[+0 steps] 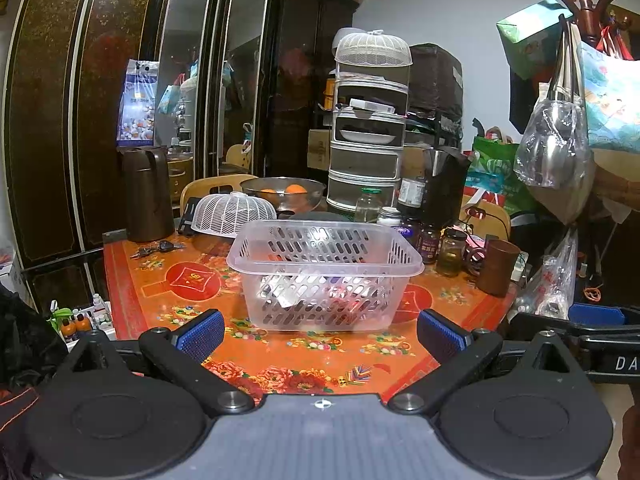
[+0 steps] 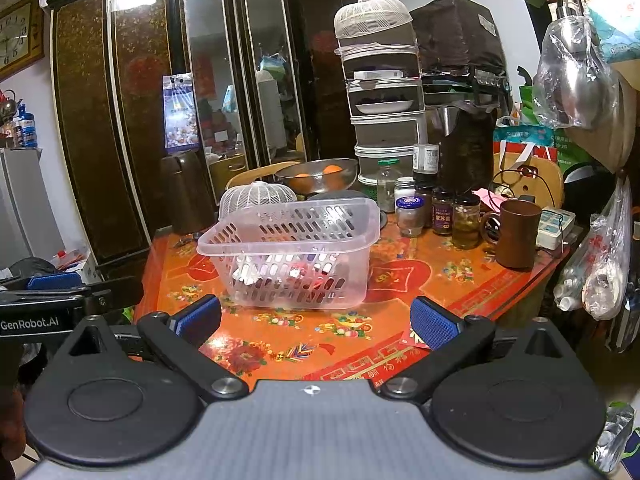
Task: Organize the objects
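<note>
**Basket sitting mid-worktop, both tongs gaping and empty**

The clear perforated basket (image 1: 325, 276) is standing upright near the middle of the orange flowered worktop (image 1: 160, 300), and some small items are lying on its bottom, too blurred to name. Behind it a white mesh food cover (image 1: 233, 214) is resting, and further back a metal bowl (image 1: 282, 192) is holding oranges. To the right of the basket several glass jars (image 2: 442, 216) are standing together, with a brown mug (image 2: 518, 238) beside them. A dark brown jug (image 1: 146, 194) is standing at the far left corner. The left tongs (image 1: 320, 334) are hovering at the near edge, spread wide, gripping nothing. The right tongs (image 2: 316, 320) are likewise spread wide and holding nothing.
</note>
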`<action>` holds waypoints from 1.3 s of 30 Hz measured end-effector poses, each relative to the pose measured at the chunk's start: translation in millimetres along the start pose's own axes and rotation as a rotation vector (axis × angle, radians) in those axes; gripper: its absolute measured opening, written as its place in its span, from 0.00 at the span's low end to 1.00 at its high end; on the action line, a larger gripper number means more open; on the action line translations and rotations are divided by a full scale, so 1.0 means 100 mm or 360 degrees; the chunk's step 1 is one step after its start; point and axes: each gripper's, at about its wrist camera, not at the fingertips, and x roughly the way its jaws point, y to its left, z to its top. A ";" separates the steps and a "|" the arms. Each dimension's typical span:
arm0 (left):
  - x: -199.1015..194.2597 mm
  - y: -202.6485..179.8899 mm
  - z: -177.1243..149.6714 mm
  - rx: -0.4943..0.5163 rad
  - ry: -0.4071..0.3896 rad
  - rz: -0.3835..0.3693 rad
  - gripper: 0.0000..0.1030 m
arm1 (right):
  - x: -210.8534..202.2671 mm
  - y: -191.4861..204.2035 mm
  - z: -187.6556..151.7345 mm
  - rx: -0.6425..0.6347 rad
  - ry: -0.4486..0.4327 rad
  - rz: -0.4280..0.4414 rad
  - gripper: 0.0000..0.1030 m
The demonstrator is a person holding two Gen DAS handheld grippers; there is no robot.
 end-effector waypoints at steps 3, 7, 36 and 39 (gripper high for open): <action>0.00 0.00 0.00 0.0001 -0.0001 -0.0002 1.00 | 0.00 0.00 0.00 0.0000 0.0001 0.0003 1.00; 0.00 0.00 0.00 0.0001 0.0000 -0.0001 1.00 | 0.00 0.00 0.00 0.0002 0.0002 0.0000 1.00; 0.02 -0.02 -0.02 0.0004 0.0011 -0.0007 1.00 | 0.01 0.03 -0.01 0.0000 0.0010 0.0002 1.00; 0.02 -0.02 -0.02 0.0004 0.0012 -0.0006 1.00 | 0.01 0.04 -0.02 -0.0003 0.0011 0.0002 1.00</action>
